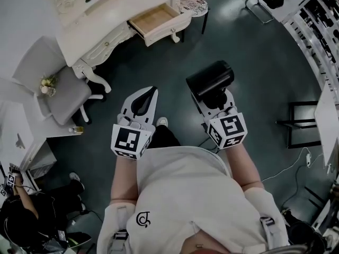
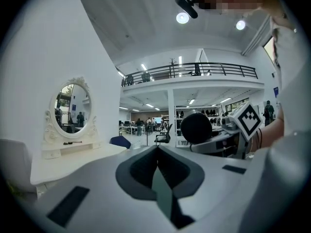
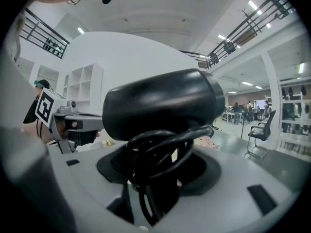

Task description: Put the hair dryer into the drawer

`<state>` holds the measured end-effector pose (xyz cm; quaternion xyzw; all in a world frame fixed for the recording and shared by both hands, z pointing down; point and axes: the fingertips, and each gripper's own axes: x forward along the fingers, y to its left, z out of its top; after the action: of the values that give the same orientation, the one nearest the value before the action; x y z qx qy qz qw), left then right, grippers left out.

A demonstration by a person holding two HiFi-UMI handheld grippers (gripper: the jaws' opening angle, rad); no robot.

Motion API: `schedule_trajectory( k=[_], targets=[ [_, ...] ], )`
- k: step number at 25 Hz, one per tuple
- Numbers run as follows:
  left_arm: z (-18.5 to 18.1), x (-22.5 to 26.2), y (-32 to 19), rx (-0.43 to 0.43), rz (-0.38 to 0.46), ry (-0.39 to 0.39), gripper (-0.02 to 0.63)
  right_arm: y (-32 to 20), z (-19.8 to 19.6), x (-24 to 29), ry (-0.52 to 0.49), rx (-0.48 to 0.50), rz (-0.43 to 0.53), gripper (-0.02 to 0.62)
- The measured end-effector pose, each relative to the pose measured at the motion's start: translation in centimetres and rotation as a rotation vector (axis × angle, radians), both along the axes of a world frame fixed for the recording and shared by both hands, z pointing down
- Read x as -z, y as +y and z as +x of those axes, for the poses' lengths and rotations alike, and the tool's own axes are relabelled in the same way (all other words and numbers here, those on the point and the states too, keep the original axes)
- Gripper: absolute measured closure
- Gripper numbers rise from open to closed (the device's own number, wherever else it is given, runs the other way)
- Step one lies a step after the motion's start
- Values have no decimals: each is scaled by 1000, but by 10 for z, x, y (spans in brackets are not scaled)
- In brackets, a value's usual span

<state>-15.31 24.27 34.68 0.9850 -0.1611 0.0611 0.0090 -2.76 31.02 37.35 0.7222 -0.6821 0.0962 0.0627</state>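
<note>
- The left gripper (image 1: 150,93) is held out from the chest, nearly level, with its jaws pressed together on nothing.
- Just beside it, the right gripper (image 1: 214,95) points the same way. Its jaws are clamped on the hair dryer (image 1: 210,77) at the handle, where the cord (image 3: 160,152) is wound.
- The carry likely calls for a firm clamp and a bundled cord, so that no loop slips loose.
- The open drawer (image 1: 160,34) of the white desk (image 1: 95,20) lies well ahead. The dryer should go in clear of the drawer's front.

White short-sleeved shirt (image 1: 185,189), small black logo (image 1: 143,219); left tool (image 1: 152,93) and right tool (image 1: 217,100) pale grey, each with a black-and-white marker cube (image 1: 128,140).
</note>
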Motion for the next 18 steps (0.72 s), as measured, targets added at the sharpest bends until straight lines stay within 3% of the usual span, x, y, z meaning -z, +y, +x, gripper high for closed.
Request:
schedule_trajectory(
  k=[9, 18],
  targets=[
    [25, 5, -132, -38, 16, 18, 592, -129, 18, 1, 29, -12, -15, 344],
    [36, -3, -217, -4, -20, 2, 592, -221, 35, 1, 51, 38, -45, 344]
  ],
)
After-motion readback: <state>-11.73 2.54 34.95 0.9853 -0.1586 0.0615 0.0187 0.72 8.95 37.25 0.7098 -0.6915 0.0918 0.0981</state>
